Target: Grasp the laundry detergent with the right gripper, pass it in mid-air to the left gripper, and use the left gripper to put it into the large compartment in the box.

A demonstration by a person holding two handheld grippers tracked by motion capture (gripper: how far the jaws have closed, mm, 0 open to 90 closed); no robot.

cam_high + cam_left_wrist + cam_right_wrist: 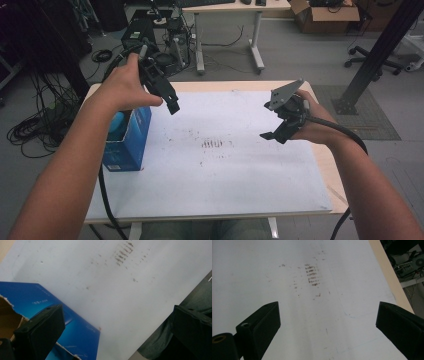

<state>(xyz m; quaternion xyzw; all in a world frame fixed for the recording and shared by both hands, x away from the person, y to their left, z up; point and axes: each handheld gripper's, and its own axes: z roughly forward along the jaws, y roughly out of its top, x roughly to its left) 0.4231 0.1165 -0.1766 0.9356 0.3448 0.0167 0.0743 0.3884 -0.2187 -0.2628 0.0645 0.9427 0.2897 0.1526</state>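
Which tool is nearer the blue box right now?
Left. The left tool hovers just above and beside the blue box, jaws open and empty. The right tool is across the white sheet, far from it.

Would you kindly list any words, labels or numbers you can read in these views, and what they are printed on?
Nothing here can be read.
Blue box: small white print on its side, too blurred to read.
White sheet on the table: brownish smudges, marks rather than writing.
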